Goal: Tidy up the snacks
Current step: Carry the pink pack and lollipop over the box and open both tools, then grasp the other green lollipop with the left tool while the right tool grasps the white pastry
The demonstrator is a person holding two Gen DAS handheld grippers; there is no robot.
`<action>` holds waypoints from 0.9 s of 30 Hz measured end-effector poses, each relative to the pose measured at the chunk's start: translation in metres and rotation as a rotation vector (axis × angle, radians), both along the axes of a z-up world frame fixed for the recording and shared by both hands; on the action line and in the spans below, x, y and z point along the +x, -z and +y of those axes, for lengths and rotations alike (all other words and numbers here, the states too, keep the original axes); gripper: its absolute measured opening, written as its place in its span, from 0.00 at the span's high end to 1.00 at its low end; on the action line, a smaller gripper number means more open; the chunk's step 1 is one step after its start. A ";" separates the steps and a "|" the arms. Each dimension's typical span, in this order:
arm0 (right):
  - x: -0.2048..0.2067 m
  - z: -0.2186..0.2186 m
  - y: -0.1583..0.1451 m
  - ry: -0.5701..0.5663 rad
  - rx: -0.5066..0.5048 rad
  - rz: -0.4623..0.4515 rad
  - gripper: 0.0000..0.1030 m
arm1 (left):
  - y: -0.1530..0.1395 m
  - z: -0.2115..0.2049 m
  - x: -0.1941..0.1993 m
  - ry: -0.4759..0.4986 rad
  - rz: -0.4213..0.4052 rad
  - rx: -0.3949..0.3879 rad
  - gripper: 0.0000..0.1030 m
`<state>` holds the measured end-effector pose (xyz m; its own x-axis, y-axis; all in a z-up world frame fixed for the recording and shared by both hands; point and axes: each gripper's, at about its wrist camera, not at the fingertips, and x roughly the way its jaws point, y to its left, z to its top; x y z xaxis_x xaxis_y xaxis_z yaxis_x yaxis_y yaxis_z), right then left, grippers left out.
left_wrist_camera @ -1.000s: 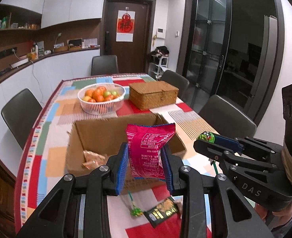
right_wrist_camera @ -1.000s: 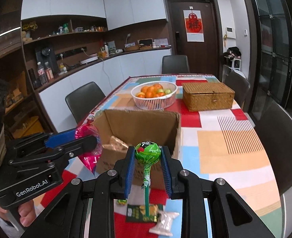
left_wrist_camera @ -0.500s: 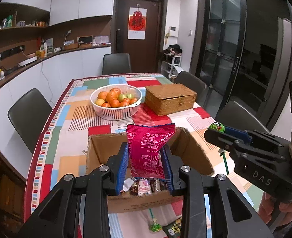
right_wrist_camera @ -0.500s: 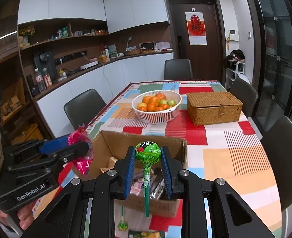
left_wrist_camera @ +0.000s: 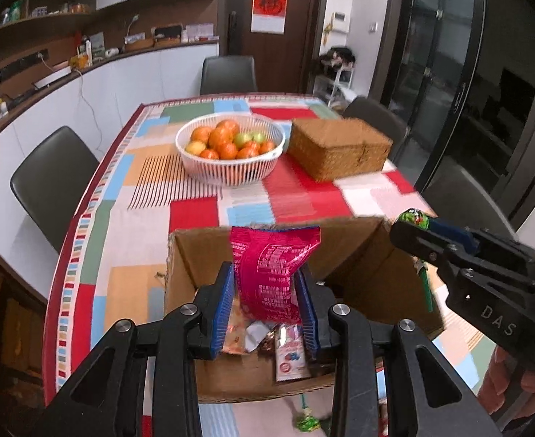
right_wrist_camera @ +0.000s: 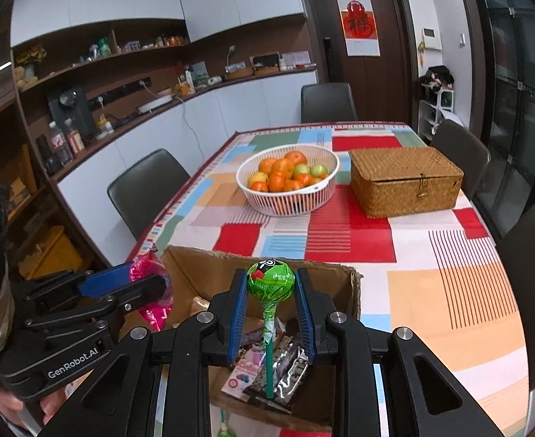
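Cardboard box point(left_wrist_camera: 202, 255), brown, open-topped, sits on the worktop point(left_wrist_camera: 129, 182) with its patchwork coloured cloth; everything below is placed relative to it.

Left claw point(left_wrist_camera: 265, 300): blue pads clamped on the crinkly magenta foil snack packet point(left_wrist_camera: 271, 273). Packet stands upright between the pads, top edge sticking up past the fingertips, hanging over the box's open mouth on its near side.

Right claw point(right_wrist_camera: 271, 302): pads pinched on the green-wrapped round lollipop point(right_wrist_camera: 270, 279). Head sits at the fingertips, green stick runs straight down between the pads, over the box interior. From the left wrist view the right claw point(left_wrist_camera: 413, 224) is at the box's right wall, lollipop head point(left_wrist_camera: 415, 217) just above the rim.

Inside the box: loose wrapped snacks on the floor – a pink-and-white packet point(right_wrist_camera: 247, 367) and a dark shiny foil packet point(right_wrist_camera: 289, 367) directly under the lollipop stick.

On the worktop on the near side of the box: a second green lollipop point(left_wrist_camera: 307, 423), partly cut off by the frame.

Beyond the box's far wall: white slatted plastic basket of oranges and green fruit point(right_wrist_camera: 289, 202), and to its right a closed woven wicker box point(right_wrist_camera: 405, 182). Both well apart from the cardboard box.
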<state>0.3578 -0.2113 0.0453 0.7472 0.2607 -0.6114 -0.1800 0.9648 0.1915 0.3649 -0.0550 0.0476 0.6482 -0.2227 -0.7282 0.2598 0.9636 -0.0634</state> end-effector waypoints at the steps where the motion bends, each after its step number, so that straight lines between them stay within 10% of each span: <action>1: 0.002 0.001 0.002 -0.002 -0.007 0.005 0.73 | 0.001 0.001 0.000 -0.009 0.001 0.011 0.62; 4: 0.002 0.002 0.008 0.013 -0.010 0.031 0.44 | 0.001 0.003 -0.011 -0.009 -0.021 0.020 0.47; 18: -0.085 -0.002 0.005 0.039 -0.035 -0.042 0.43 | -0.015 -0.001 -0.104 0.069 -0.161 0.010 0.43; 27: -0.129 -0.008 0.021 0.049 -0.049 -0.025 0.43 | 0.010 -0.007 -0.143 0.087 -0.113 -0.016 0.43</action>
